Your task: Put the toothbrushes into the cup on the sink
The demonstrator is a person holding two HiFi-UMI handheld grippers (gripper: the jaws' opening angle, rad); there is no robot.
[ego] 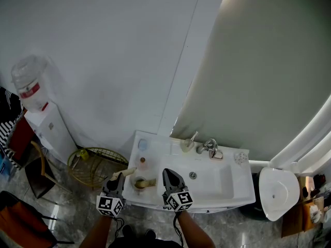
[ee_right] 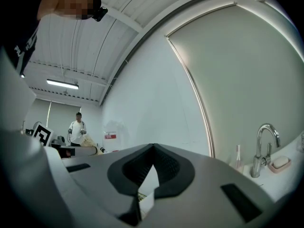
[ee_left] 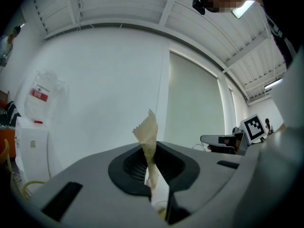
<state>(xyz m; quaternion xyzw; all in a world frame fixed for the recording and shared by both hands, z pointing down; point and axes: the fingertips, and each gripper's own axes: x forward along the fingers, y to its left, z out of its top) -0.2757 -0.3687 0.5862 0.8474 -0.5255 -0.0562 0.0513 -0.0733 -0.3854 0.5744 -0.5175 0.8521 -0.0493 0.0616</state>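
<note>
A brownish cup [ego: 139,182] stands on the front left corner of the white sink [ego: 235,182], with a thin stick-like thing [ego: 150,182] leaning out of it to the right. My left gripper [ego: 118,177] hovers just left of the cup. It is shut on a beige paper wrapper [ee_left: 148,134] with a serrated end, which sticks up from the left gripper [ee_left: 153,150]. My right gripper [ego: 169,176] is over the basin's front edge, right of the cup. In its own view the right gripper [ee_right: 152,149] is shut, with nothing held. Another toothbrush [ego: 192,138] stands by the faucet [ego: 210,146].
A soap dish [ego: 217,154] sits next to the faucet, and small items [ego: 143,145] lie on the sink's left side. A toilet [ego: 279,190] stands to the right. A wire basket [ego: 97,164] and a water dispenser [ego: 40,115] stand to the left. A person [ee_right: 76,129] stands far off.
</note>
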